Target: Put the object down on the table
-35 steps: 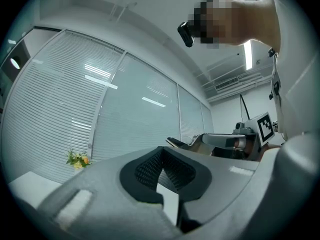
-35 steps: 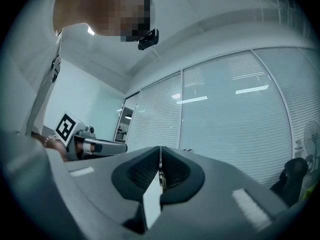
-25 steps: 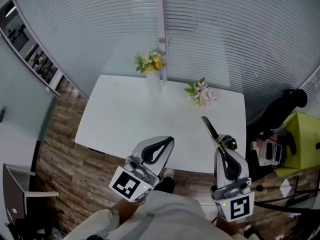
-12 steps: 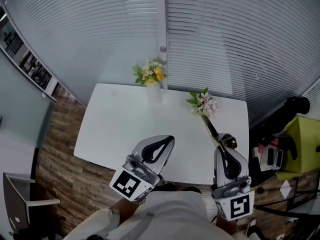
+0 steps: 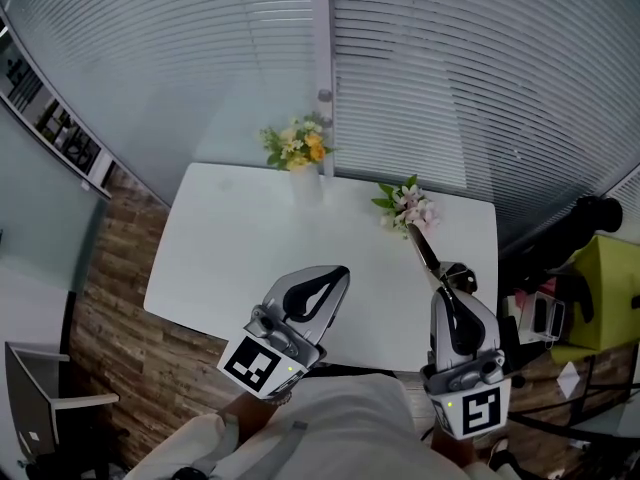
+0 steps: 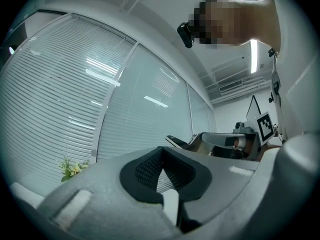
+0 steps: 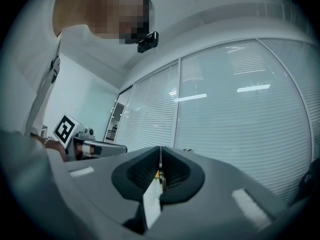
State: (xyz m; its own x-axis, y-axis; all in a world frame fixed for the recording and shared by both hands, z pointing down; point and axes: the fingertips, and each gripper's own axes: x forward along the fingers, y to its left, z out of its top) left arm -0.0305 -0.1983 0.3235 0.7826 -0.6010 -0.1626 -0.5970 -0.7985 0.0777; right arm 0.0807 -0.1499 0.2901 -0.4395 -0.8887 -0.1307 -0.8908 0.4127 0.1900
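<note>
Currently holding the left gripper (image 5: 340, 273) raised, in the head view over the near part of the white table (image 5: 230, 238), jaw tips pressed together and gripping nothing, with only the slatted blinds (image 5: 480, 68) seen through the loop behind the pads. Passing, further along at the table's far edge, a bunch of yellow flowers (image 5: 296, 146) and then a pink bunch (image 5: 405, 206), set apart from each other. Holding the slim dark object (image 5: 422, 251) up in the air, clear of the table, pointing away from the person, its far tip just beside the pink bunch in the head view. Clamping that object at its near end in the right gripper (image 5: 446, 290), jaws closed tight on it, showing just a thin sliver between the pads in the right gripper view.
</note>
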